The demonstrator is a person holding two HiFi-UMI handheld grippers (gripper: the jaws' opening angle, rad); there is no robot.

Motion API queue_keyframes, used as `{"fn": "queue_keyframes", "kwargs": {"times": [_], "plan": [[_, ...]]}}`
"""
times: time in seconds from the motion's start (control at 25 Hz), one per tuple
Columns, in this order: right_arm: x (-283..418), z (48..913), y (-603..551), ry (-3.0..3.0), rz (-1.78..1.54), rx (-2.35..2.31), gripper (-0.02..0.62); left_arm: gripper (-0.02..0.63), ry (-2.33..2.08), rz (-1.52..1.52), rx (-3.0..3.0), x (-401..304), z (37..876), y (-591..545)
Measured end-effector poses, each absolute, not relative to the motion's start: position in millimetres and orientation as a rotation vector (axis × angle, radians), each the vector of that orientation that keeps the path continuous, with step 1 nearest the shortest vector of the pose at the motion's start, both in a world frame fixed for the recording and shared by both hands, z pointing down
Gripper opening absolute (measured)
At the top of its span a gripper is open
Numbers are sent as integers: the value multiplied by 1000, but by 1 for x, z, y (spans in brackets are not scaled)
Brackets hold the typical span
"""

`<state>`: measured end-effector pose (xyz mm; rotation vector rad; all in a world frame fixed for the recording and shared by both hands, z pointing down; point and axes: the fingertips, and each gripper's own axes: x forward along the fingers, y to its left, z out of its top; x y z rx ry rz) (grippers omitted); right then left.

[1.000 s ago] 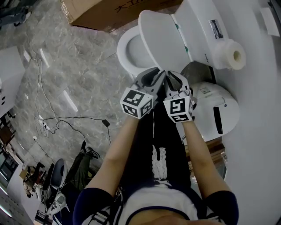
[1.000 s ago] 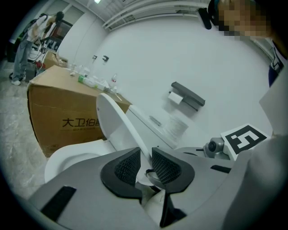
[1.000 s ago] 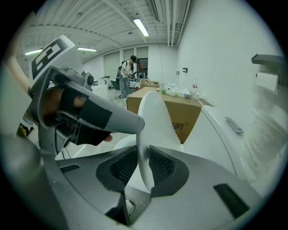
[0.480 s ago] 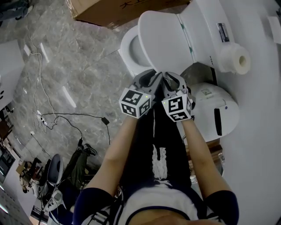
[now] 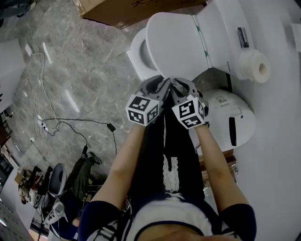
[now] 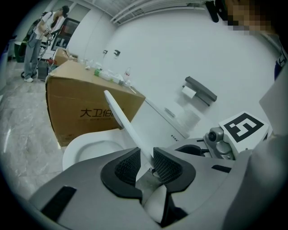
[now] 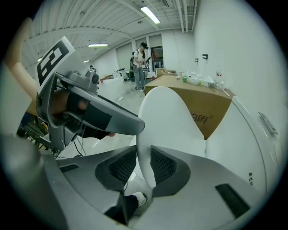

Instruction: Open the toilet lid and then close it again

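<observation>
The toilet lid (image 5: 176,44) is in the upper middle of the head view, tilted partway over the bowl (image 5: 137,52), so it's neither fully up nor down. Both grippers are side by side on its front edge. The left gripper (image 6: 146,162) has the thin rim between its fingers (image 6: 167,168), pads against it, though they've just been easing wider. It's the same deal with the right gripper (image 7: 143,165), which is pinching the lid edge too. A cardboard box (image 5: 127,12) sits just behind the toilet.
</observation>
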<state>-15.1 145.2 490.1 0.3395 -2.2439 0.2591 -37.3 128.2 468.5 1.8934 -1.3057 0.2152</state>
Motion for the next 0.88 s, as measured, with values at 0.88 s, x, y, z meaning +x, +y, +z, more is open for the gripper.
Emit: {"fn": "queue_keyframes", "kwargs": {"times": [0.88], "plan": [[-26,493,156,-2289,386,267,20,95,-1327,257,1787,-57,497,144]]}}
